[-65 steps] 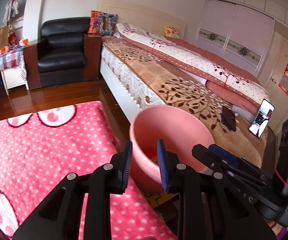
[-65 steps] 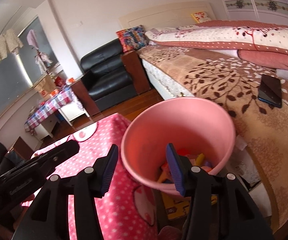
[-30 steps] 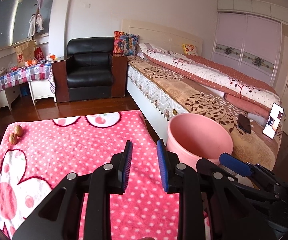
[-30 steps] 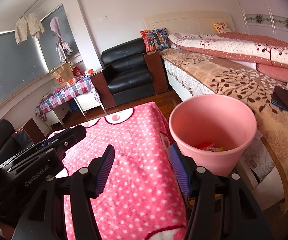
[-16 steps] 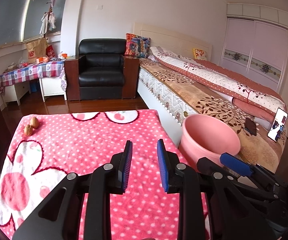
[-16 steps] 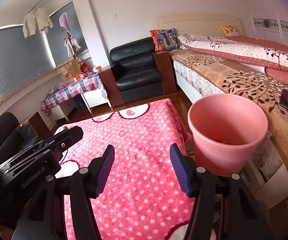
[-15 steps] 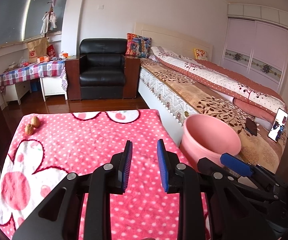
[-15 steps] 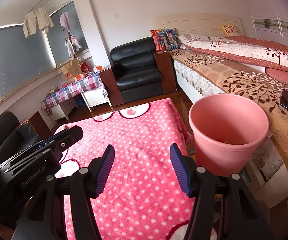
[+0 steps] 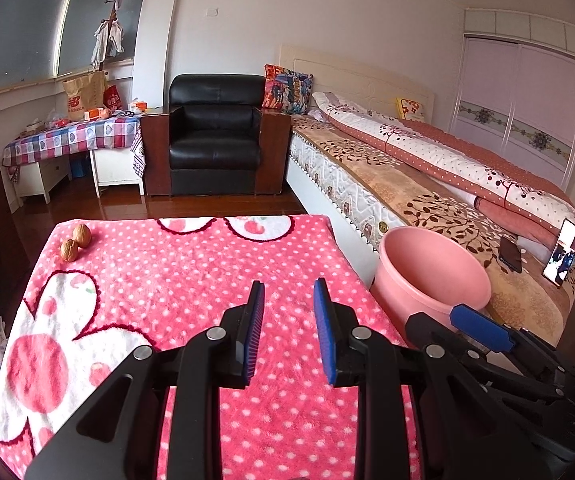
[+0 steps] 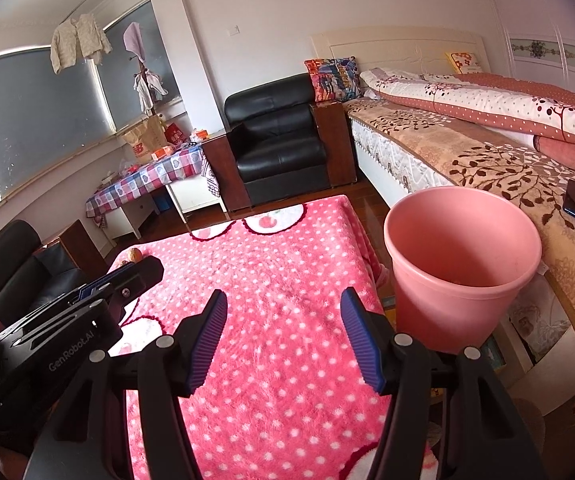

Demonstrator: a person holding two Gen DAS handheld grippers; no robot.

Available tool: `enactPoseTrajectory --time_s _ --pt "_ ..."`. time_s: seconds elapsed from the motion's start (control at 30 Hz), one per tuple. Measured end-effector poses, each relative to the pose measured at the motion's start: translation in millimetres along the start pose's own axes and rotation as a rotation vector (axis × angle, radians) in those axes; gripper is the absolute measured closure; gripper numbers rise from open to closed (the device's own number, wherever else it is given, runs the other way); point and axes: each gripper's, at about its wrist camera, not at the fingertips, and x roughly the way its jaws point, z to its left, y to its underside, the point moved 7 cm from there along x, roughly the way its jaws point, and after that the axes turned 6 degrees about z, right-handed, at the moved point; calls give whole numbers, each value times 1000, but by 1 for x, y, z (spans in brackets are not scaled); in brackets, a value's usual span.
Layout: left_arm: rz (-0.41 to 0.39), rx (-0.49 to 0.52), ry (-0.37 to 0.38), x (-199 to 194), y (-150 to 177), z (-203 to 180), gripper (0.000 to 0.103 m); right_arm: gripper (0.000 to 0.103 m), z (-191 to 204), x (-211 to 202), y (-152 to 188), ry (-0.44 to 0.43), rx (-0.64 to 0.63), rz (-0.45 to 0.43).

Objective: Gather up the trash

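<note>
Left wrist view: two walnuts (image 9: 75,242), the only loose bits in sight and probably the trash left to gather, lie touching each other at about 10 o'clock, near the far left corner of the tabletop (image 9: 191,276) with its pink dotted blanket. The bin (image 9: 433,276) stands off the tabletop's right edge at 3 o'clock, between it and the bed (image 9: 407,184), likely parked there so anything lifted from the blanket can be dropped in with a short swing. The left gripper (image 9: 288,304) hangs above the blanket's middle, its fingers (image 9: 256,312) spread a little with nothing between them, aimed down at the cloth and well apart from the walnuts. The right gripper (image 9: 479,330) juts in at 4 o'clock, just in front of the bin.

In the right wrist view that right gripper (image 10: 283,320) shows fingers (image 10: 211,328) spread wide and empty over the blanket, the bin (image 10: 463,264) at 3 o'clock with little visible inside. One walnut (image 10: 134,255) peeks out at 10 o'clock behind the left gripper (image 10: 127,280). Both tools look poised between pickups; the left is the nearer one to reach the walnuts. An armchair (image 9: 213,136) sits at 12 o'clock.
</note>
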Motion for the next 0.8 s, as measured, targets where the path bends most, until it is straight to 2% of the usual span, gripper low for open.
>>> enactPoseTrajectory --time_s 0.8 --pt "14 -3 -8 5 6 1 78 44 3 1 3 1 -13 -10"
